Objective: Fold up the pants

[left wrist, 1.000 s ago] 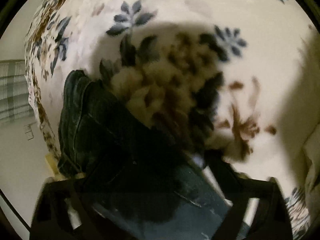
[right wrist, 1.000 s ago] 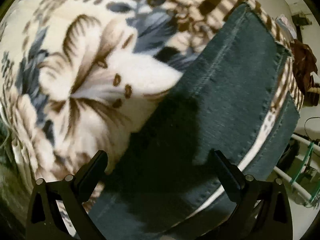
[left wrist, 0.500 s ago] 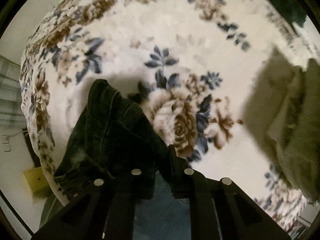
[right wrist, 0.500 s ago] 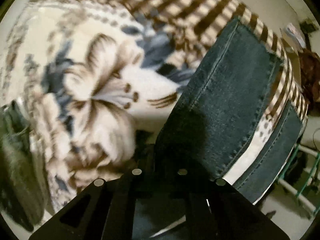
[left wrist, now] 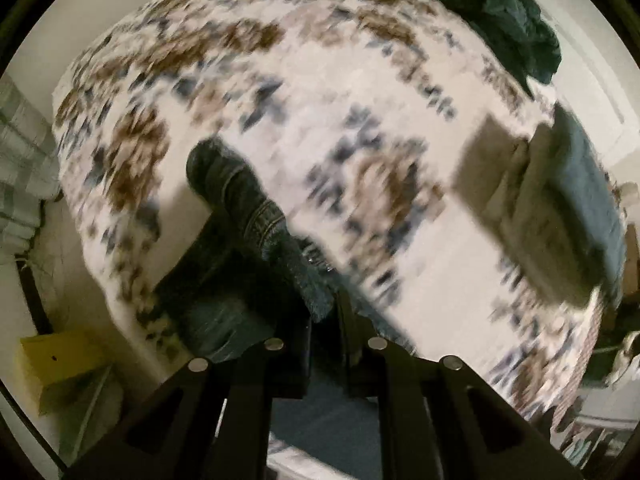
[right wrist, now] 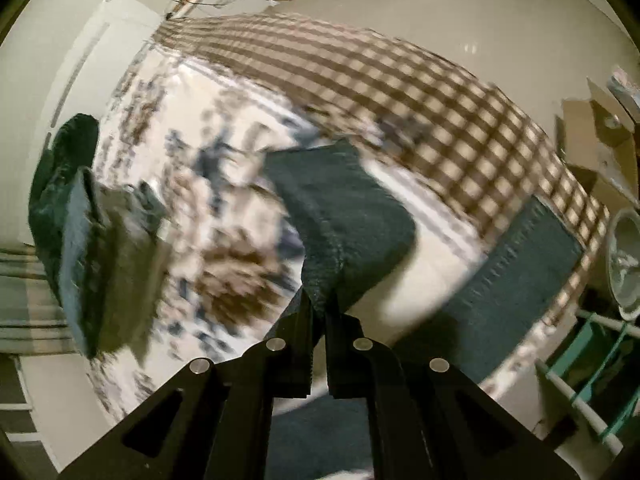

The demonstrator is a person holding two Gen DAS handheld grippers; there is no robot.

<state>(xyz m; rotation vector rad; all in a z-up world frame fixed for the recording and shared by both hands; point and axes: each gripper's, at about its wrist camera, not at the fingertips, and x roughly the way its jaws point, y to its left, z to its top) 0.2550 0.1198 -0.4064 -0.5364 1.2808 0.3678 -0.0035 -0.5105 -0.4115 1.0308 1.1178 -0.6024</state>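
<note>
Dark blue jeans lie on a floral blanket on a bed. In the left wrist view my left gripper (left wrist: 324, 312) is shut on the waist end of the jeans (left wrist: 256, 224), which hangs bunched from the fingers above the blanket. In the right wrist view my right gripper (right wrist: 320, 312) is shut on one leg of the jeans (right wrist: 344, 216), lifted and folding over. The other leg (right wrist: 516, 276) lies flat near the bed's edge. Both views are motion blurred.
The floral blanket (left wrist: 320, 80) covers the bed, with a brown checked cover (right wrist: 400, 80) at its far end. A stack of folded clothes (left wrist: 560, 208) sits on the bed, also in the right wrist view (right wrist: 92, 248). A dark green garment (left wrist: 500, 8) lies beyond. Boxes (right wrist: 600, 128) stand on the floor.
Both grippers went from open to shut on the jeans, then lifted the denim well above the bed. More of the room is now in view.
</note>
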